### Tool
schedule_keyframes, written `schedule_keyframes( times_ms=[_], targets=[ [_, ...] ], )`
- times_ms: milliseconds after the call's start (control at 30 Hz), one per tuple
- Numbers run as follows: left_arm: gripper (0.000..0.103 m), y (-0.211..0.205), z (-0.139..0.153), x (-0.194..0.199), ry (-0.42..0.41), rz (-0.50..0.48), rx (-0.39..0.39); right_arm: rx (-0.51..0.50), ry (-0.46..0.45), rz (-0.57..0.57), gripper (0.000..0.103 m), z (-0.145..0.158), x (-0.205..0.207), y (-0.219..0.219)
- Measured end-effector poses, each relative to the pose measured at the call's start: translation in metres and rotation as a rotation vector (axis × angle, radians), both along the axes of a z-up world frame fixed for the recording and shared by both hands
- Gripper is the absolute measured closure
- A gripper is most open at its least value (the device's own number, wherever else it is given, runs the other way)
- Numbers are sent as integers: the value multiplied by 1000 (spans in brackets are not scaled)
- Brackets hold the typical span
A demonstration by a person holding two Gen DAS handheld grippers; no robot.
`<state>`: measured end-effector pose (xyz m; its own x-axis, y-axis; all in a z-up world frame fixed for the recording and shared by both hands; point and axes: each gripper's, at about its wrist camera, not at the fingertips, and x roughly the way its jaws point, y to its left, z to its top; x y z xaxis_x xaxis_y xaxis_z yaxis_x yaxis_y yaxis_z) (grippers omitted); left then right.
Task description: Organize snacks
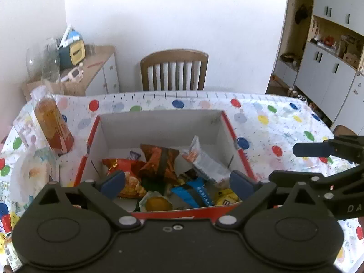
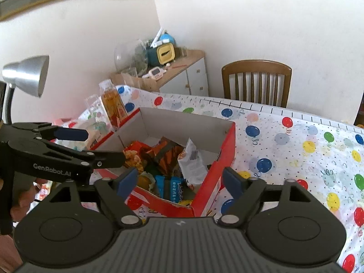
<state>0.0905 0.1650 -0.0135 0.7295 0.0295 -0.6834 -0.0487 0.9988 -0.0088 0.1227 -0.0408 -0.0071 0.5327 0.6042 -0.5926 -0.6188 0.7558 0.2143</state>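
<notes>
A red cardboard box with white inner walls [image 1: 159, 127] [image 2: 186, 122] stands on the balloon-print tablecloth. It holds several snack packets: orange bags [image 1: 159, 161] [image 2: 166, 157], a white packet [image 1: 209, 163] [image 2: 191, 161], a blue bar [image 1: 195, 192] [image 2: 173, 186], a yellow packet [image 1: 226, 196] and a round yellow cake [image 1: 158, 202]. My left gripper [image 1: 177, 183] is open and empty above the box's near edge. My right gripper [image 2: 179, 182] is open and empty over the box's near right corner. Each gripper shows in the other's view, the right [image 1: 318, 159] and the left [image 2: 68, 145].
An orange drink bottle [image 1: 53, 122] [image 2: 113, 107] and clear packaging [image 1: 34, 170] stand left of the box. A wooden chair [image 1: 174, 68] [image 2: 257, 79] is at the table's far side. A silver lamp [image 2: 27, 75] is at the left. A side cabinet [image 1: 91, 68] holds clutter.
</notes>
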Motion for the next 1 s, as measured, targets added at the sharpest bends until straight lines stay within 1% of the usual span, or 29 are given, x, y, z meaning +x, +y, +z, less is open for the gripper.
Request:
schedule_keyframes(
  times_ms=[100, 133, 167, 200, 233, 500, 700, 900, 1000],
  targets=[
    [1, -6, 9, -8, -31, -1, 7, 30, -7, -13, 19, 6, -6, -9],
    [1, -8, 12, -10, -42, -2, 10, 35, -12, -18, 16, 8, -9, -12],
    [0, -10, 14, -12, -50, -2, 11, 38, -20, -22, 8, 10, -11, -15],
    [0, -11, 16, -15, -58, 1, 11, 38, -29, -27, 3, 12, -13, -17],
    [0, -13, 18, -17, -64, 3, 9, 41, -40, -32, 0, 13, -15, -19],
    [0, -25, 24, -31, -81, 9, 10, 48, -66, -49, 0, 16, -33, -28],
    [0, -29, 29, -40, -93, 34, 1, 85, -44, -89, 0, 16, -38, -35],
    [0, -31, 33, -46, -106, 57, -6, 71, -75, -120, 0, 17, -47, -34],
    [0, -32, 33, -47, -104, 67, -9, 68, -71, -130, 0, 15, -49, -33]
  ],
)
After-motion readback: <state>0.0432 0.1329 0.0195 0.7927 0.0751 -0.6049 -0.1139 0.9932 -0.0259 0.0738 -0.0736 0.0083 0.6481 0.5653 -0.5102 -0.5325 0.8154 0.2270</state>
